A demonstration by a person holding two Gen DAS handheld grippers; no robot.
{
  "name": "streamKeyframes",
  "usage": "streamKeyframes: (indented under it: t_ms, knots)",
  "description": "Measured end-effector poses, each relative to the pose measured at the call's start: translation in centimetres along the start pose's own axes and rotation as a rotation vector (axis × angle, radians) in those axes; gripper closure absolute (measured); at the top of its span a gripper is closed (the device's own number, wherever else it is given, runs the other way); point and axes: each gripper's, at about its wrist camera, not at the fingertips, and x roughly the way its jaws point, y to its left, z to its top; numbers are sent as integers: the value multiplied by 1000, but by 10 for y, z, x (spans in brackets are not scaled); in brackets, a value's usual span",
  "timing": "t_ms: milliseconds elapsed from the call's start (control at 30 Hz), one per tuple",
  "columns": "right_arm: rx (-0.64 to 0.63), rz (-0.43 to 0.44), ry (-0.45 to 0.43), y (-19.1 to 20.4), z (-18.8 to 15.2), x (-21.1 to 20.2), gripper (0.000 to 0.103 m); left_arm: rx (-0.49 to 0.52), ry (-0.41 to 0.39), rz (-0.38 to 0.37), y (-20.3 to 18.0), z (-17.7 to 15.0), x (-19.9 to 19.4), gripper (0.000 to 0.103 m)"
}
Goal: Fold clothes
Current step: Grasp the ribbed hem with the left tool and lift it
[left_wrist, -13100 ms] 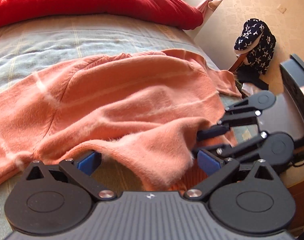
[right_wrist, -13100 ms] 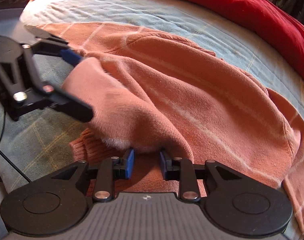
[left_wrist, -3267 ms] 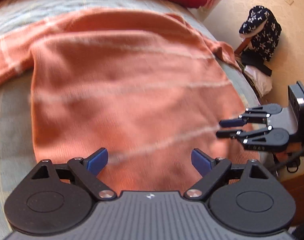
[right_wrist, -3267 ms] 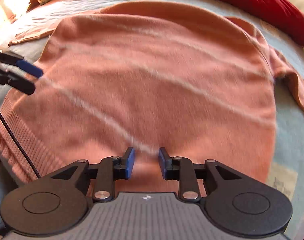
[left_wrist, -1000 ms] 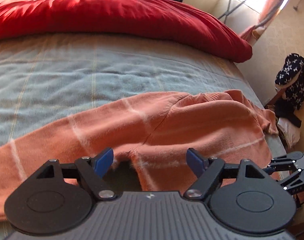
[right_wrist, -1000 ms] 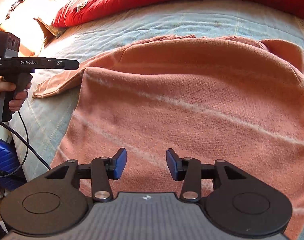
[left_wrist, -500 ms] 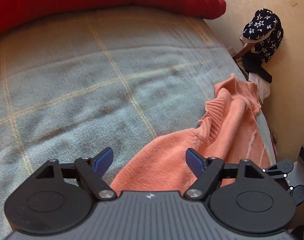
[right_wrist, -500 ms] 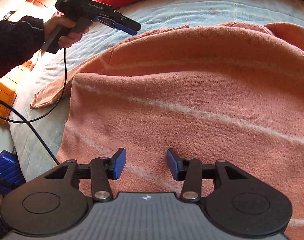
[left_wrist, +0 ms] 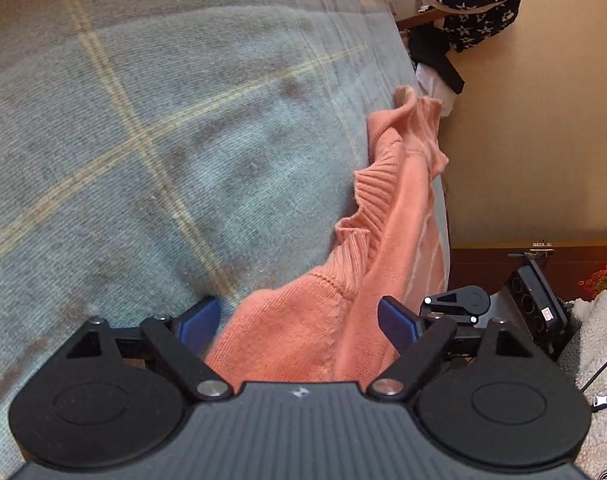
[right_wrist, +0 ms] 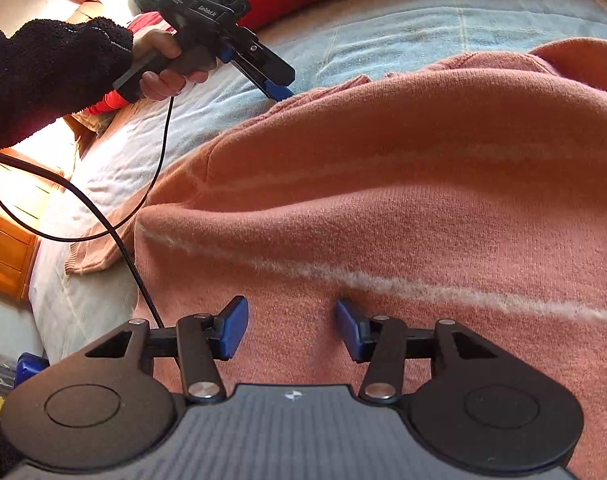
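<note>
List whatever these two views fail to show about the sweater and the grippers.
- Sweater: the right wrist view cuts off its right side and lower hem at the frame edges.
- Sweater's near part, left wrist view: hidden under the left gripper body, whose jaws are opening around the cloth.
- Right gripper: jaws opening over the sweater; whether the pads touch the knit cannot be told.
- Clothes pile by the wall: too small to identify.

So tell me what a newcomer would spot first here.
The salmon-pink sweater spread over the pale blue blanket fills the right wrist view. At top left there, a hand aims the left gripper at the sweater's far edge. A star-print bag sits beside the bed.
</note>
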Motion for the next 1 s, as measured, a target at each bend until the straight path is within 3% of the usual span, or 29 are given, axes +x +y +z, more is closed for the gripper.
streamKeyframes:
  t_ms: [133, 233, 433, 533, 600, 633, 667, 733, 833, 1000]
  knots:
    - [-2, 5, -3, -3, 4, -2, 49, -94, 71, -54, 15, -35, 2, 19]
    - [4, 7, -7, -6, 1, -2, 49, -170, 42, -90, 26, -52, 2, 22]
    - [5, 8, -16, -4, 3, 4, 47, -43, 33, -161, 5, -1, 32, 21]
    - [1, 4, -15, -2, 4, 6, 47, -33, 49, -173, 9, -3, 29, 22]
    - [5, 8, -18, -4, 4, 4, 47, -58, 69, -167, 17, -9, 25, 41]
    - [8, 10, -21, -5, 2, 3, 47, -98, 87, -151, 27, -15, 23, 64]
    - [11, 12, -25, -6, 1, 3, 47, -136, 104, -136, 37, -22, 21, 76]
    - [16, 16, -32, -8, -1, 1, 47, -186, 98, -150, 47, -31, 22, 78]
    - [19, 17, -46, -9, -4, 3, 46, -131, 116, -127, 36, -27, 33, 80]
    - [14, 23, -54, -8, -5, 4, 46, -82, 84, -26, 11, -30, 30, 80]
